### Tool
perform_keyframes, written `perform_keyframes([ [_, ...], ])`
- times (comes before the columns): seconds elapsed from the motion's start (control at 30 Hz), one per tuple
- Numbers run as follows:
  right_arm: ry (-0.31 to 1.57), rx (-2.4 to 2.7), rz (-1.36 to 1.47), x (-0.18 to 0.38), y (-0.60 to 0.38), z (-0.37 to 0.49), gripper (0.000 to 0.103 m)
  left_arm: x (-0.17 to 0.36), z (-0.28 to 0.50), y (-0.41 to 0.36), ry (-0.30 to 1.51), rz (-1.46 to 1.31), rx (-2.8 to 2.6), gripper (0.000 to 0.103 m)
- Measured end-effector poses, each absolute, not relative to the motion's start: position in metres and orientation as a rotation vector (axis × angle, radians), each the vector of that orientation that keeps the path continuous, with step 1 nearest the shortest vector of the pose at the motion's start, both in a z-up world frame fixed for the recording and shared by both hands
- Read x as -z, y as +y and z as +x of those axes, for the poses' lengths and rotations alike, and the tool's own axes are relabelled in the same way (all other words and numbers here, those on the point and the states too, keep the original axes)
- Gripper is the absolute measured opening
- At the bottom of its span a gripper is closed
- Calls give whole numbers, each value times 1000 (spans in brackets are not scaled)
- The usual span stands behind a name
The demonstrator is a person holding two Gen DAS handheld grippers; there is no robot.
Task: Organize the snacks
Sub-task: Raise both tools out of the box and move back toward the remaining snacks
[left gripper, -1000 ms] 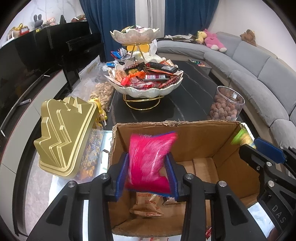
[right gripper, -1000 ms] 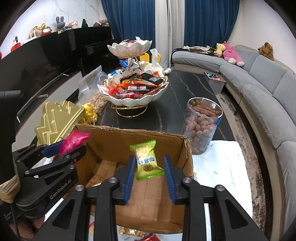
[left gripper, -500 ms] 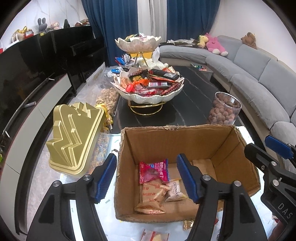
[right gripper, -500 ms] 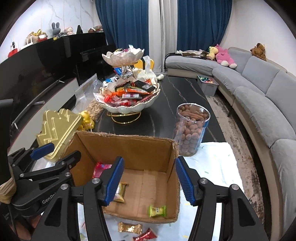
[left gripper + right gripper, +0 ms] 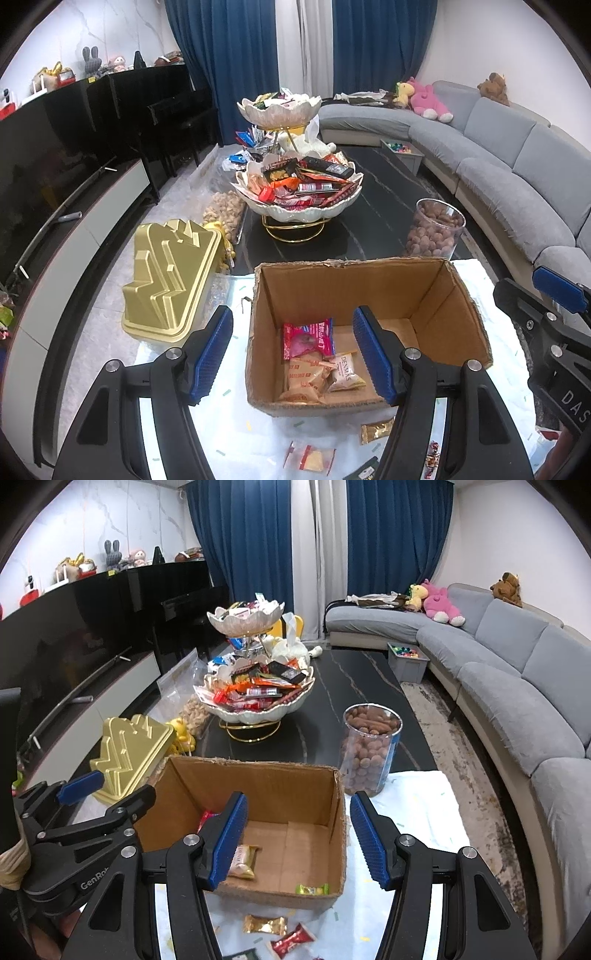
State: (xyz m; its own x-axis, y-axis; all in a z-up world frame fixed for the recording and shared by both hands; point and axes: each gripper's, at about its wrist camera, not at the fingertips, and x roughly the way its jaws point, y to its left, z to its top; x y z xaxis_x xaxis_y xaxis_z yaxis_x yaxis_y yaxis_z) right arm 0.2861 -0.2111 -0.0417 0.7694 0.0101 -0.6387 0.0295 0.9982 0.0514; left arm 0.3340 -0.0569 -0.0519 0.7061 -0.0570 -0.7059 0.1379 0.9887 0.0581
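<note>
While a grey sofa [image 5: 517, 672] curves along the right of the room and blue curtains [image 5: 240, 546] hang at the back, a dark worktop [image 5: 384, 206] carries the goods. On it stands a two-tier shell-shaped bowl stand [image 5: 299, 192], its lower bowl heaped with wrapped snacks. Right of it is a clear jar [image 5: 369, 749] full of brown round pieces. To the left lies a gold stepped lid [image 5: 170, 273].

Nearest the cameras, an open cardboard box [image 5: 332, 273] sits on a pale cloth [image 5: 417, 805]. Inside it, towards the left wall, lie a red packet [image 5: 308, 338], two tan packets [image 5: 304, 376] and a small white packet [image 5: 345, 376]; a small green candy [image 5: 312, 889] lies against the near wall on the right side. Loose wrapped pieces rest on the cloth in front of the box, among them a gold wrapper [image 5: 265, 924] and a red one [image 5: 291, 938].

The left gripper [image 5: 291, 354] hovers above the box's left half, its blue-padded jaws spread apart with nothing between them. The right gripper [image 5: 297, 845] hovers above the box's right half, jaws likewise parted and empty.
</note>
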Motion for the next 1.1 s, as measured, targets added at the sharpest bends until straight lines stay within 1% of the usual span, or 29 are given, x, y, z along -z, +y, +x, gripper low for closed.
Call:
perform_keyframes([
  [0.7, 647, 27, 60, 20, -213, 225, 59, 23, 269, -56, 729, 117, 117, 67],
  [1.1, 635, 22, 62, 18, -212, 200, 59, 20, 243, -54, 714, 123, 120, 67],
])
